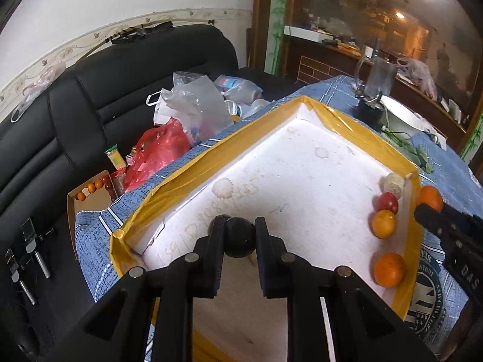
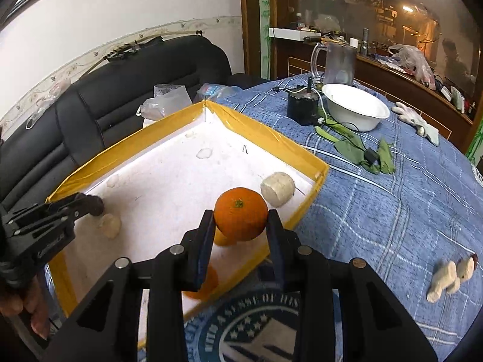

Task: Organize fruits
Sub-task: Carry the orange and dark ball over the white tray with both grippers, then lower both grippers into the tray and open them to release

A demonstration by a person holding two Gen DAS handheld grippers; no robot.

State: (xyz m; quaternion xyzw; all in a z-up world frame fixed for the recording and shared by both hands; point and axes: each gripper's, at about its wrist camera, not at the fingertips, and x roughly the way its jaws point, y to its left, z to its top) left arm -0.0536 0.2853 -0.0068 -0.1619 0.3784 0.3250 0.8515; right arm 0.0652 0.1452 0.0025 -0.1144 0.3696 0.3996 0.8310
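tray (image 1: 356,126): four fruits lined along right wall, incl. orange (image 1: 389,270) | left gripper (image 1: 240,226) clamps dark fruit (image 1: 240,238) over tray | right gripper (image 2: 240,220) grips tangerine (image 2: 241,213) above tray edge | judged past halfway; both held fruits unplaced

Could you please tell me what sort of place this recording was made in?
Most likely a lived-in home sitting or dining room: a black sofa strewn with bags, a table under a blue checked cloth, and a cluttered wooden cabinet behind.
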